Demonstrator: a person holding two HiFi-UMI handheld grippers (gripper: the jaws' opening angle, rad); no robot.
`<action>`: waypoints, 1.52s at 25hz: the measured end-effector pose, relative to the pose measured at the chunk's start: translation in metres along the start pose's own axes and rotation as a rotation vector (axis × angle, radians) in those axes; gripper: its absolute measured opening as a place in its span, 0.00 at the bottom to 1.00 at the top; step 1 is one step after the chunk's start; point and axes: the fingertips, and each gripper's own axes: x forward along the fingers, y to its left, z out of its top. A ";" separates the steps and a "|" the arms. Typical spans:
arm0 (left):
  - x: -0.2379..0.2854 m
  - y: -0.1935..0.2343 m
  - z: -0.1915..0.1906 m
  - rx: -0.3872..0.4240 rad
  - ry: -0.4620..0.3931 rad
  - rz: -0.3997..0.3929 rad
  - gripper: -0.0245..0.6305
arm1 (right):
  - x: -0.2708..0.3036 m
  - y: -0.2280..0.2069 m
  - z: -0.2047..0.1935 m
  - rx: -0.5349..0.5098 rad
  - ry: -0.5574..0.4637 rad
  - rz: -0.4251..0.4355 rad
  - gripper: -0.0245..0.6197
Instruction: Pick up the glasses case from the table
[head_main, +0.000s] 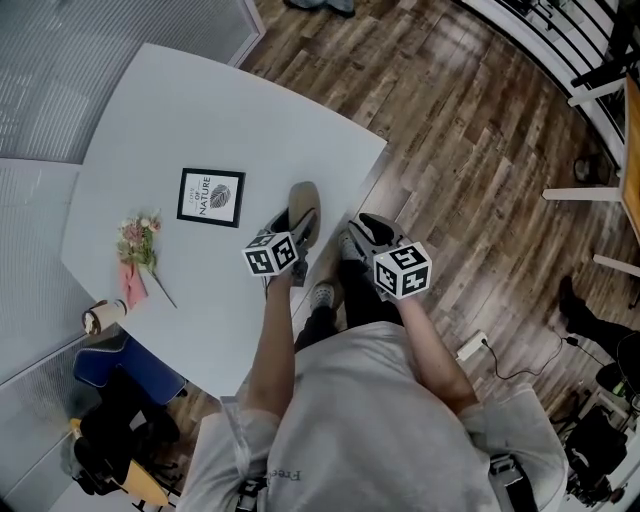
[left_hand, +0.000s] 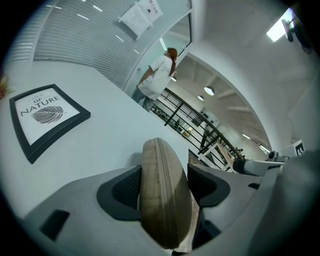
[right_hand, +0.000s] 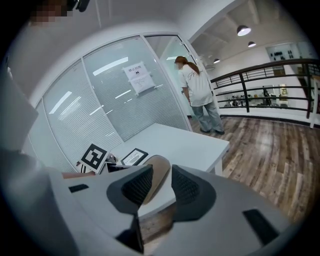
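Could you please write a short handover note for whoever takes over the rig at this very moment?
Left gripper: shut on the tan zippered glasses case, one jaw on each broad side.
Right gripper: jaws slightly apart, nothing between them, held off the table's edge over the wood floor.
Case: over the white table, near its edge, right of the framed Nature print.
Done: the grasp is made.
Left: I cannot tell whether the case is clear of the tabletop; lift it clear if it is not.
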 end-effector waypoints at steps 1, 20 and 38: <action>0.000 0.000 0.000 0.000 0.001 0.002 0.47 | 0.000 -0.001 0.001 -0.001 -0.001 -0.001 0.22; -0.024 0.006 0.005 0.064 -0.018 0.067 0.45 | -0.009 0.025 -0.001 -0.030 -0.024 0.015 0.22; -0.092 0.005 0.021 0.148 -0.106 0.071 0.43 | -0.014 0.079 -0.011 -0.057 -0.035 0.019 0.22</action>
